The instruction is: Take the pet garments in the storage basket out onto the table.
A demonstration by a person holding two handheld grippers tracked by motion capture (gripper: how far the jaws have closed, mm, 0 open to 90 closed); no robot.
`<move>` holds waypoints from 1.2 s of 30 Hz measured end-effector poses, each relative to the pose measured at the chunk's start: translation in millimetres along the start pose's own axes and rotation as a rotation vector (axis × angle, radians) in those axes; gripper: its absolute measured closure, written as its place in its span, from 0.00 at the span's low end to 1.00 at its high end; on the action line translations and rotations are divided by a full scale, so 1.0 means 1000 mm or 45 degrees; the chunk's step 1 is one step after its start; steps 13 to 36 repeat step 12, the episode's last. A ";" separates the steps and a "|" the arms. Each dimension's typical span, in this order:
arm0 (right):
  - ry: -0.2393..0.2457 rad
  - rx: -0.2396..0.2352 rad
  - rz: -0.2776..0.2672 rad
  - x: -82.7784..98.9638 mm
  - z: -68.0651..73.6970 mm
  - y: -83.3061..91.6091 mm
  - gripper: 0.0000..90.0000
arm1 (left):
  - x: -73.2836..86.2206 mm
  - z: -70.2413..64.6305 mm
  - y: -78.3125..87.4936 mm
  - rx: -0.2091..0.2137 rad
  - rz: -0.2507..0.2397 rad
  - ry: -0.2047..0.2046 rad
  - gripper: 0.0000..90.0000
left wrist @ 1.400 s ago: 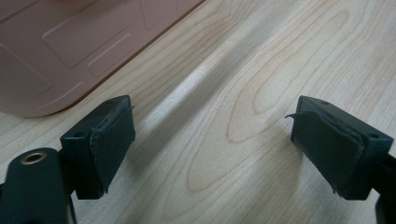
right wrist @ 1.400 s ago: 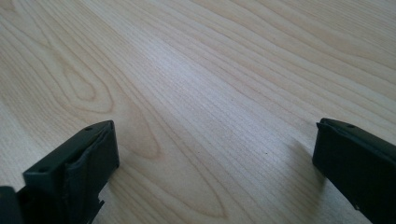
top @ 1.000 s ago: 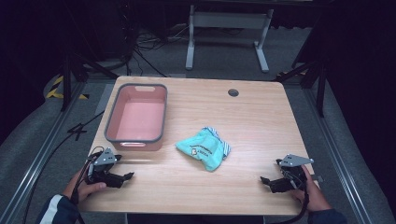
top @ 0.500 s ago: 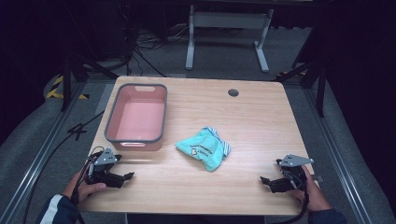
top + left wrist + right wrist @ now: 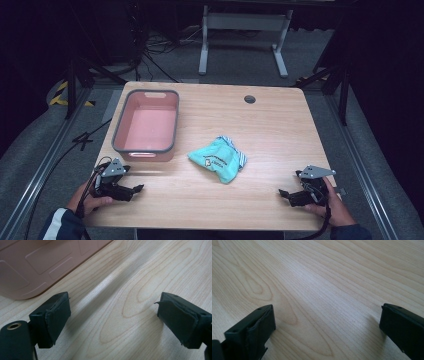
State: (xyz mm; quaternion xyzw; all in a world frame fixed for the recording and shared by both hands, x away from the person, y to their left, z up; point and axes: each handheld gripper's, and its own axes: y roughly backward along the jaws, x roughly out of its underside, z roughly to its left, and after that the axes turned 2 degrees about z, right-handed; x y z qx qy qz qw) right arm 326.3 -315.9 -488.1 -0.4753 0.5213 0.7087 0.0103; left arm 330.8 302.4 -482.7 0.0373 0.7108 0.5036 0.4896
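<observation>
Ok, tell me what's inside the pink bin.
Nothing that I can see: the pink bin shows a bare pink floor from the high view. Its near wall hides a thin strip of floor right behind it. The teal cloth lies outside, on the table.

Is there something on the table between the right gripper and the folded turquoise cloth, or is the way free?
Nothing visible stands between them. From the right gripper, near the table's front right corner, bare wood runs up to the turquoise cloth in the middle. The pink bin stands on the cloth's far side, away from that path.
</observation>
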 end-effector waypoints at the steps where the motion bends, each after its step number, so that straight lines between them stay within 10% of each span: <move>1: 0.000 0.000 0.000 0.000 0.000 0.000 0.01 | 0.000 0.000 0.000 0.000 0.001 0.000 0.13; 36: 0.000 0.000 0.000 0.000 0.000 0.000 0.01 | -0.001 0.000 -0.001 -0.005 0.006 0.003 0.11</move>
